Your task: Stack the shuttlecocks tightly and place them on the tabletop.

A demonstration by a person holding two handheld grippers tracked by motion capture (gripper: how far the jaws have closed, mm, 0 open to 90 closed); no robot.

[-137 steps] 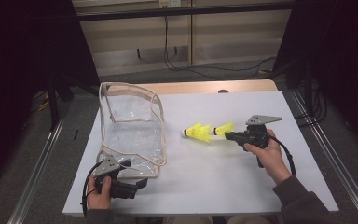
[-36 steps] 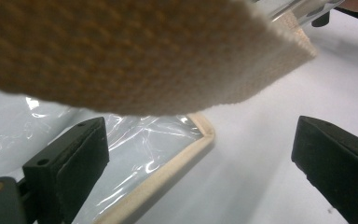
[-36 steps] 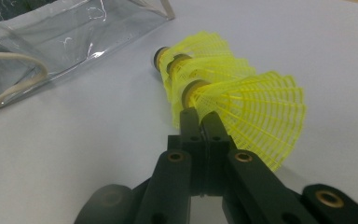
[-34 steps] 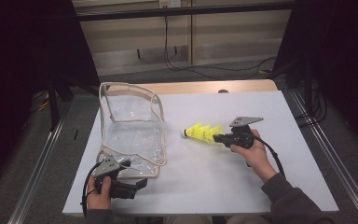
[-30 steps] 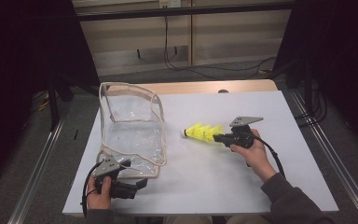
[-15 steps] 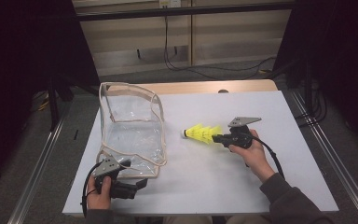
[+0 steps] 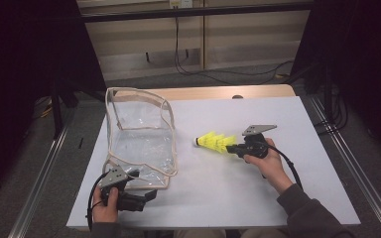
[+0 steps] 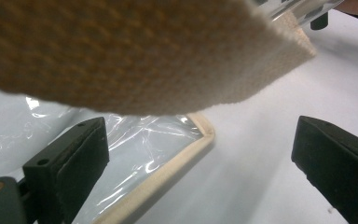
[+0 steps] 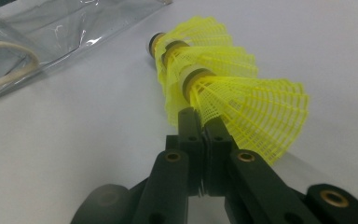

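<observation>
One clear bag (image 7: 139, 136) with beige trim is standing open on the white table (image 7: 218, 198); it serves as the landmark. Three yellow shuttlecocks (image 7: 216, 141), nested into one stack, are lying on the table just right of the bag, cork tips pointing toward it. Two grippers are in use. The right gripper (image 7: 232, 147), right of the stack and well apart from the bag, is clenching the mesh skirt of the rear shuttlecock between its pressed-together jaws. The left gripper (image 7: 151, 195) is resting at the bag's near corner, jaws standing wide apart, with the bag's trim lying between them but not pinched. Compared with the earliest frame, the separate shuttlecocks are now sitting stacked together, and the right gripper is sitting nearer the bag.
</observation>
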